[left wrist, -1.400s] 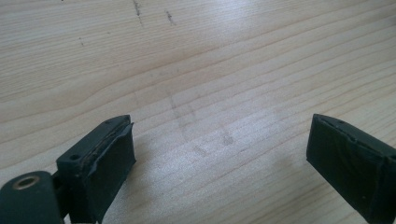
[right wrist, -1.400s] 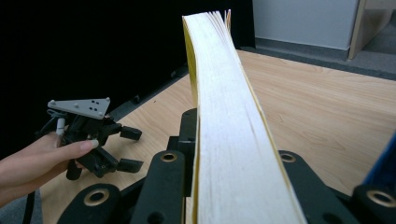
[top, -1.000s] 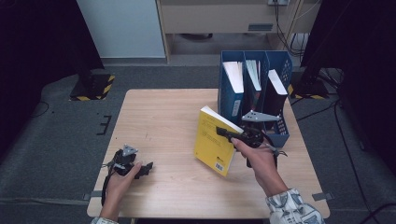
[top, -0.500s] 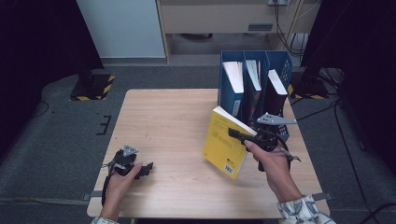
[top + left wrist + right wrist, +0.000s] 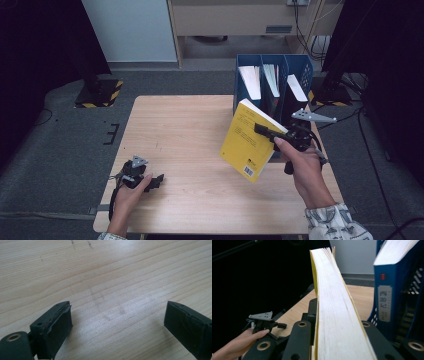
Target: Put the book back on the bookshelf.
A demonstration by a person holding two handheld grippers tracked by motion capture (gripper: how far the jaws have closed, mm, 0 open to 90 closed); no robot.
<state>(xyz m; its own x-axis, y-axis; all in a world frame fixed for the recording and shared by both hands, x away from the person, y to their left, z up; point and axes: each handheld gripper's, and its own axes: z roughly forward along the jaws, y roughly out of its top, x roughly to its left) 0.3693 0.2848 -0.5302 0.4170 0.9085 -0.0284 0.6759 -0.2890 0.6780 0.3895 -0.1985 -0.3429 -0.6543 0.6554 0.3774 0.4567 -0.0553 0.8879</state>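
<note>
The left gripper rests at the near left corner of the surface, its fingers standing apart with bare wood between them; it has no part in this step and is best left parked there. Toward the right edge, the right gripper has its fingers clamped on the yellow book, which hangs tilted in the air above the surface, just in front of the blue file rack at the far right corner. The step in hand looks like slotting the book into that rack. To do it well, the book should be brought upright, with its lower edge lined up over a gap between the dividers and the books already standing there. It should then go down slowly, the grip kept firm, since the pages bow a little and could catch on a divider.
</note>
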